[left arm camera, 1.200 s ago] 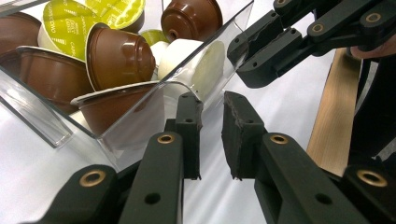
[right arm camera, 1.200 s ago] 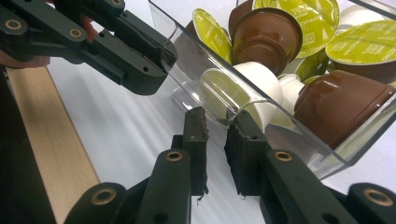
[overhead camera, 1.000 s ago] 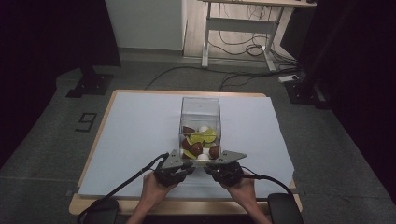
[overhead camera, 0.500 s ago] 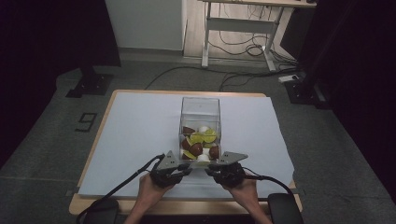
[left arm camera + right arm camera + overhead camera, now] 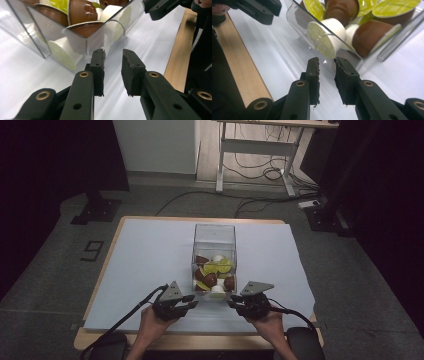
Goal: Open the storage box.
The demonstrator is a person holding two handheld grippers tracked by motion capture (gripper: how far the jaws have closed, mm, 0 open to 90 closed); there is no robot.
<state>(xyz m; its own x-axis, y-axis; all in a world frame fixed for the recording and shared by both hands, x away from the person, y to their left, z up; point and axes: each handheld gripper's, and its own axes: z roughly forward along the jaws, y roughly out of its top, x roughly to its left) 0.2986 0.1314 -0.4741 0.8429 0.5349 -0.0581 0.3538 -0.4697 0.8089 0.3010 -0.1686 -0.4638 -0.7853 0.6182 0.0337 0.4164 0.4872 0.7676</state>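
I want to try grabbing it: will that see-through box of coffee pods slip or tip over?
The clear plastic box looks smooth and glossy, so the jaws may slip on it. It stands tall and narrow, and might tip if pushed high up. The coffee pods lie loose inside, so they would probably shift.

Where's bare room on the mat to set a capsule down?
Bare: the mat left of the clear box, the strip to its right, and the band behind it to the far table edge. Crowded: the near edge, where the left hand-held gripper and right hand-held gripper flank the box front.
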